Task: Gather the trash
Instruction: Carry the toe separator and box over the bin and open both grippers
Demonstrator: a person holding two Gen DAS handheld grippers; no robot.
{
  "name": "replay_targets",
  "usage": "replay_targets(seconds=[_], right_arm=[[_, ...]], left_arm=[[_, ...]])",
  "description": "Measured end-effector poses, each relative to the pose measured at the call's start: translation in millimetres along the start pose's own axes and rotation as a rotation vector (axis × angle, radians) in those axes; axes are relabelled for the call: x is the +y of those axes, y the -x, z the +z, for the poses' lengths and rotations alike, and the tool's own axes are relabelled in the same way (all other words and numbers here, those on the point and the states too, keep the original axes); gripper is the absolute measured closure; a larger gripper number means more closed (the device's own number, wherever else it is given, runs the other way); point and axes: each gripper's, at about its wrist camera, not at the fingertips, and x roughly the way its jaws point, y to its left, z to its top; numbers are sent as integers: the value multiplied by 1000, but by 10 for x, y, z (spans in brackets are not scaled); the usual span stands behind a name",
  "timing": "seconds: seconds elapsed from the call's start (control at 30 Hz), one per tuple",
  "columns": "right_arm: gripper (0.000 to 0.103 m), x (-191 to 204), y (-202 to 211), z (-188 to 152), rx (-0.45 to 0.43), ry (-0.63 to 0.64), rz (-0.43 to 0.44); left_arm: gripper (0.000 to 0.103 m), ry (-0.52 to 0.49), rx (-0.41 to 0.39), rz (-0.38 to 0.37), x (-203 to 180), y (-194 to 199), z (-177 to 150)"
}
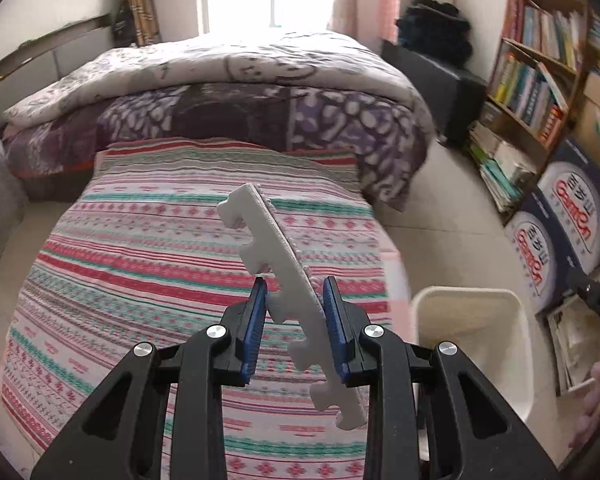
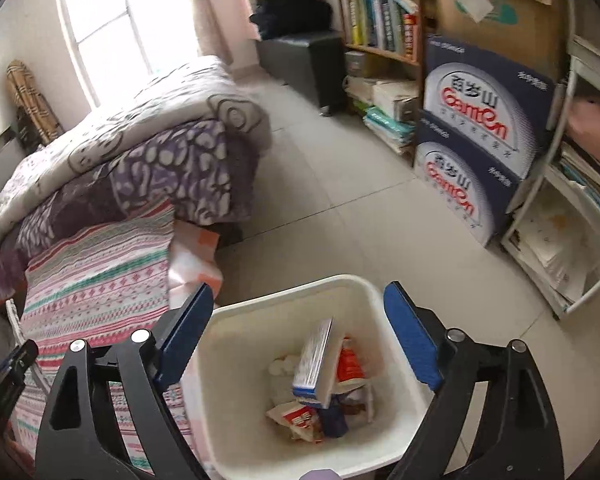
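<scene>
Left gripper (image 1: 294, 312) is carrying a white foam strip (image 1: 288, 280), one of those notched puzzle-mat edge pieces. The jaws are clamped on it near its middle: the strip is running diagonally between the blue pads (image 1: 256, 328), one end sticking out ahead and up-left of the jaws, the other trailing back below the right pad. It's hanging above the striped bed cover (image 1: 140, 264), not touching it.

Right gripper (image 2: 298, 336) is holding nothing, jaws spread wide, hovering directly over the white trash bin (image 2: 396, 412). The bin is sitting on the floor tiles (image 2: 340, 184) right against the bed edge. Already inside, below the open jaws: a blue-and-white box (image 2: 314, 364), a red-printed packet (image 2: 296, 420) and other wrappers I can't make out.

From the left wrist view the bin's rim (image 1: 424, 300) is sitting low and to the right of the jaws, just past the bed edge.

Step in hand, as I read it: transporting the foam strip to the bin. Pick is done, drop is not yet done.

Next move calls for swinging the left gripper right and down until the strip is over the bin opening, then opening the jaws. The strip is long, so I'd be tipping it end-down first so it doesn't bridge the rim. The right gripper is occupying that airspace and probably needs to clear out.
</scene>
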Motion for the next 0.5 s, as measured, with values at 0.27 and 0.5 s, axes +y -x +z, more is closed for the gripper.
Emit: replay_targets(seconds=[0.27, 0.5], right_arm=[[13, -362, 121, 42, -24, -49, -33], [13, -585, 328, 91, -103, -76, -69]], left_arm=[[73, -78, 27, -67, -530, -71, -118], [73, -151, 74, -189, -1016, -108, -265]])
